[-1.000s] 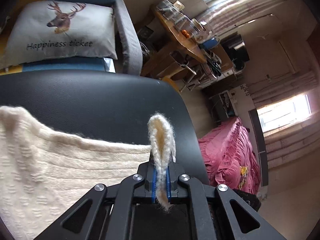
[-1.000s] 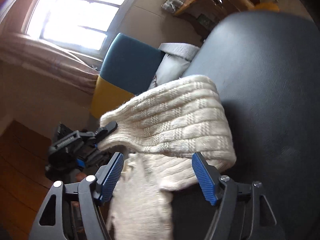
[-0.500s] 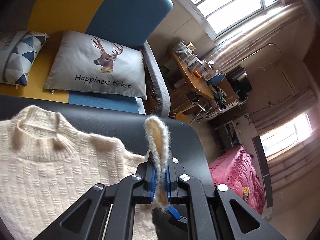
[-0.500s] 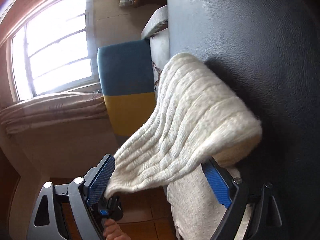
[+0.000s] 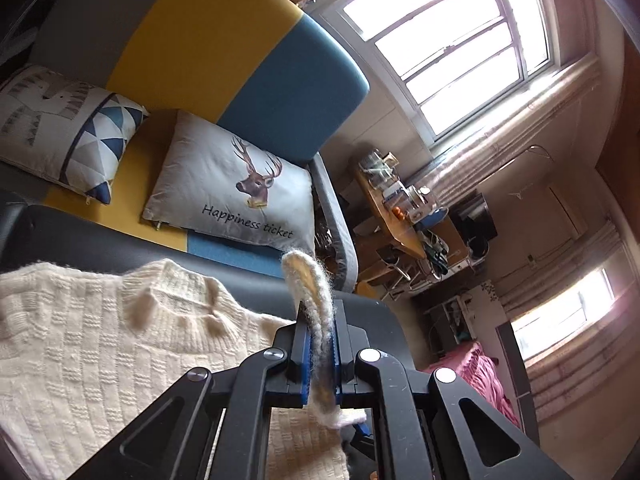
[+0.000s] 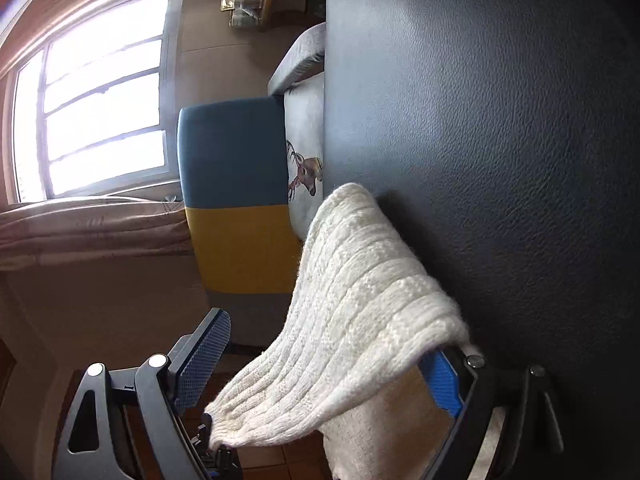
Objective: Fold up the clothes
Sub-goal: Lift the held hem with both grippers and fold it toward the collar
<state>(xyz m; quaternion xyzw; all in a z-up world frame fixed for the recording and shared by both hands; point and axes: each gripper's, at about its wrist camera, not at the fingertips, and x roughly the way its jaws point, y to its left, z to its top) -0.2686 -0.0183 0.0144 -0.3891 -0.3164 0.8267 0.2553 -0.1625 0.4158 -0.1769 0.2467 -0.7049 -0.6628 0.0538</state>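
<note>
The left gripper [image 5: 320,344] was clenched on a cuff-like edge of the cream knitted sweater [image 5: 100,352]; the pinched wool stood up in a narrow loop between the blue pads [image 5: 305,360] and trailed out beneath them. To the left of this claw, the sweater body lay spread on the black padded surface [image 5: 100,240], its ribbed collar [image 5: 176,292] just ahead and to the left of the fingertips. Beyond the claw lay a sofa [image 5: 288,76] with a yellow and blue back, bearing a deer cushion [image 5: 236,188] lettered "Happiness ticket" and a triangle-patterned cushion [image 5: 96,140] further left.

The right gripper [image 6: 320,368] stood released, its jaws having just widened further. A sleeve [image 6: 360,300] of the sweater stretched between them without either blue pad [image 6: 204,360] pressing on it; the fabric draped over the far finger, which lay against the black surface. The sleeve ran from the surface's edge ahead of the claw to a point below the near finger, where the other gripper [image 6: 212,448] held its end. The window [image 6: 100,100] was bright on the near finger's side.
</note>
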